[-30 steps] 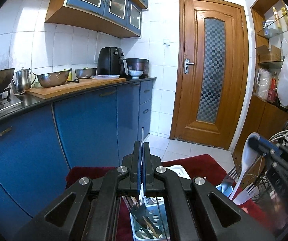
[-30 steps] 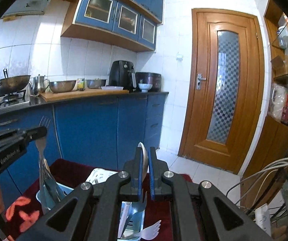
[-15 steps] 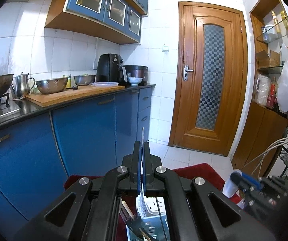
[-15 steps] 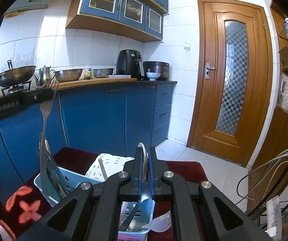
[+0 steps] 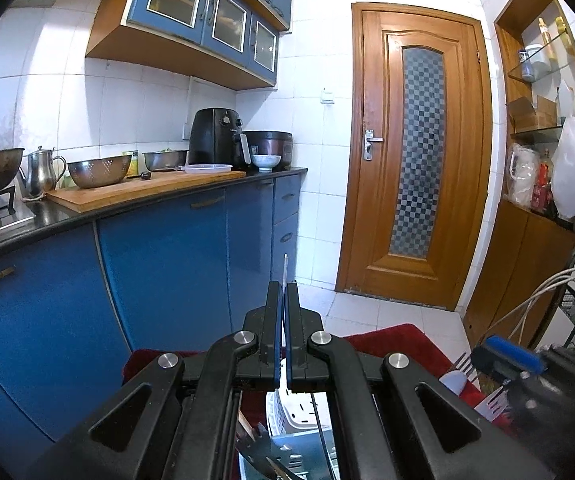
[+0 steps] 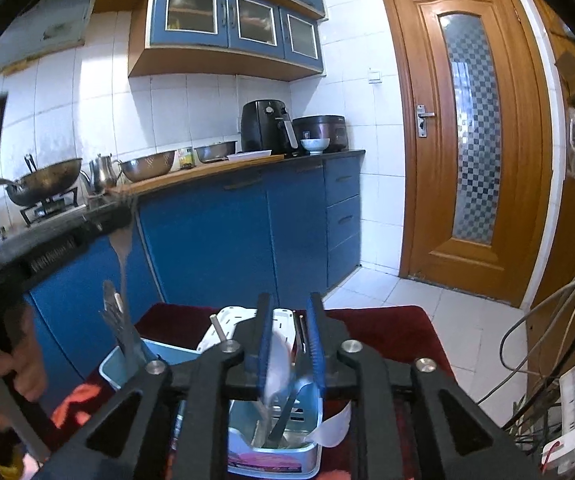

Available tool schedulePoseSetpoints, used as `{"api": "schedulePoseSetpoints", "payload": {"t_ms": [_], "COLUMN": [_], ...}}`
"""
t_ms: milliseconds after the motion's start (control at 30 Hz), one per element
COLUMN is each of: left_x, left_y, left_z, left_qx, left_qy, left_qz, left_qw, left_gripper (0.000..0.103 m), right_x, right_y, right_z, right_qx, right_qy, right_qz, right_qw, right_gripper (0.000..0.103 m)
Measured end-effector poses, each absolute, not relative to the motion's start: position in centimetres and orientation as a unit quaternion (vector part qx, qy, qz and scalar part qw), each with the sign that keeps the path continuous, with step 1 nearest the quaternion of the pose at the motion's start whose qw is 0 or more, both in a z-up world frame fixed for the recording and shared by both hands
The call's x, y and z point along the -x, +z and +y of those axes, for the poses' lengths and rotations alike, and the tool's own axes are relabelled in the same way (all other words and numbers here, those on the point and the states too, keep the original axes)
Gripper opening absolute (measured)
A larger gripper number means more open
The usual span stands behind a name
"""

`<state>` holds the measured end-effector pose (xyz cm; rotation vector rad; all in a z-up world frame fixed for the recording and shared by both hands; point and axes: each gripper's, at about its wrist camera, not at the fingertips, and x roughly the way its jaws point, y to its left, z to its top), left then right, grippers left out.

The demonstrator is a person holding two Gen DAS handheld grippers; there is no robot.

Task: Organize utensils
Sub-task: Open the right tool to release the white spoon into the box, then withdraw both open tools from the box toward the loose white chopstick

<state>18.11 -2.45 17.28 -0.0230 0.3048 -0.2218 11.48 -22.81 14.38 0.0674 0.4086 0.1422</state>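
Observation:
In the left wrist view my left gripper [image 5: 285,292] is shut on a metal fork [image 5: 285,266], seen edge-on above the pads. From the right wrist view that fork [image 6: 121,248] hangs tines-up from the left gripper [image 6: 121,216] over a light-blue bin [image 6: 113,364] holding other metal utensils. My right gripper [image 6: 289,304] is opening, and a blurred white spoon [image 6: 277,356] sits loose between its parted pads. Under it stands a second light-blue bin [image 6: 311,416] with cutlery. A white basket [image 6: 229,320] stands behind the bins.
The bins rest on a dark red mat [image 6: 387,328]. Blue cabinets [image 6: 227,240] run along the left and a wooden door [image 6: 475,140] closes the far end. Cables and a wire rack [image 6: 559,360] crowd the right. A person's hand [image 6: 27,368] holds the left gripper's handle.
The right jaws, earlier pinched on the upright white spoon, have parted and the spoon now slips low between them. The left gripper keeps its hold on the fork.

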Motion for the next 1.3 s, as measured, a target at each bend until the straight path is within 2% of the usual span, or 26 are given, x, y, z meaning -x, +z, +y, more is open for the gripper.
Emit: {"api": "schedulePoseSetpoints", "payload": {"t_ms": [933,967,1067,1100,1300], "left_x": [-17.9,-17.7,-16.8,-16.4,-13.9], "left_y": [10.1,10.2,10.6,10.8,11.7], "left_z": [-3.6,-3.7,-3.9,-3.9,-3.3], "left_qx": [0.002,-0.003,-0.011,-0.012,-0.011], "left_qy": [-0.140,-0.141,-0.143,-0.144,-0.150], "left_qz": [0.241,0.243,0.245,0.244,0.252], "left_qw": [0.960,0.960,0.959,0.959,0.956], "left_gripper": [0.000,0.003,0.023,0.026,0.026], "right_x": [-5.8,-5.5,-4.9,-4.7,-3.3], "right_y": [13.2,13.2,13.2,13.3,13.2], "right_z": [-24.7,-24.7,-24.7,-24.7,-24.8], "right_qx": [-0.062,-0.062,-0.063,-0.064,-0.070], "right_qy": [0.088,0.086,0.083,0.083,0.079], "right_qz": [0.253,0.254,0.259,0.260,0.274], "right_qw": [0.962,0.961,0.960,0.960,0.956], "right_gripper": [0.025,0.025,0.025,0.025,0.025]}}
